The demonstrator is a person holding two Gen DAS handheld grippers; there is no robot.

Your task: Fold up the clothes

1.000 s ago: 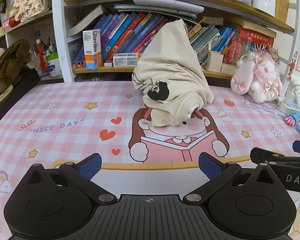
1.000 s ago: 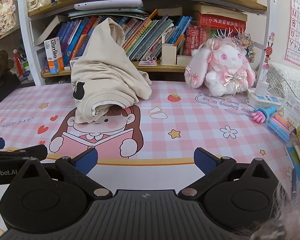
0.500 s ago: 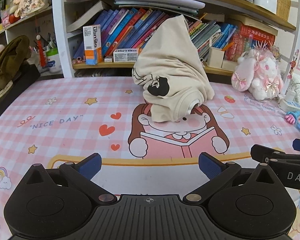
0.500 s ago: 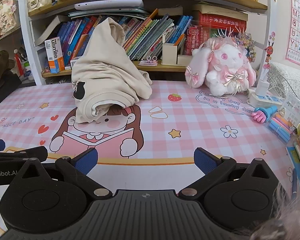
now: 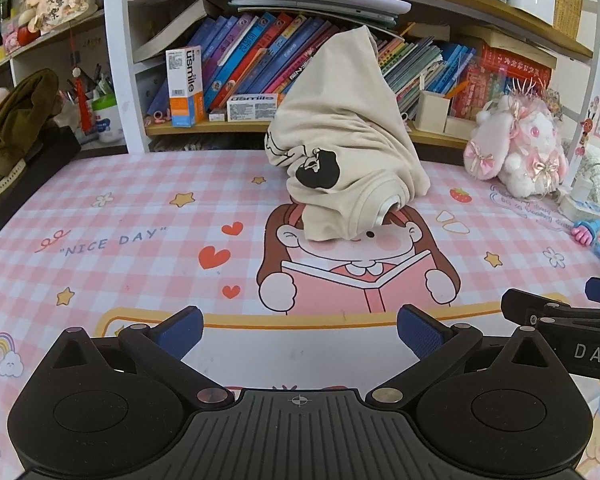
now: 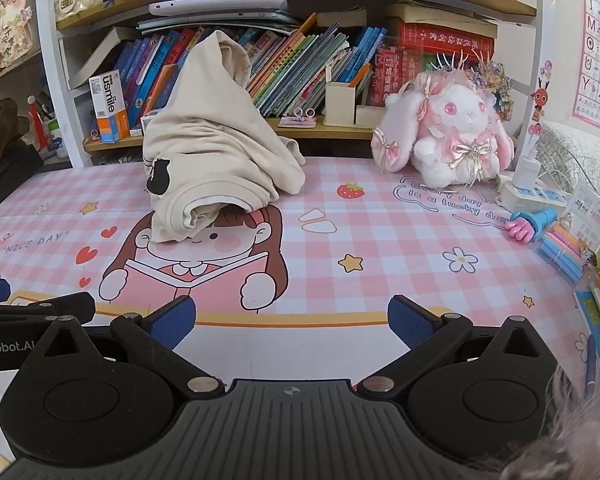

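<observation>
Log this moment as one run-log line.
phase: pre-grasp | left gripper: open, empty | right gripper: open, empty | beige shirt: crumpled heap leaning against bookshelf, unfolded, untouched

A pink checked table mat [image 5: 100, 216] (printed with a reading girl) is spread out; on it are piled a cream garment [image 5: 344, 148], a plush rabbit [image 6: 444, 132], a power strip [image 6: 532, 196] and coloured pens [image 6: 564, 252].
</observation>
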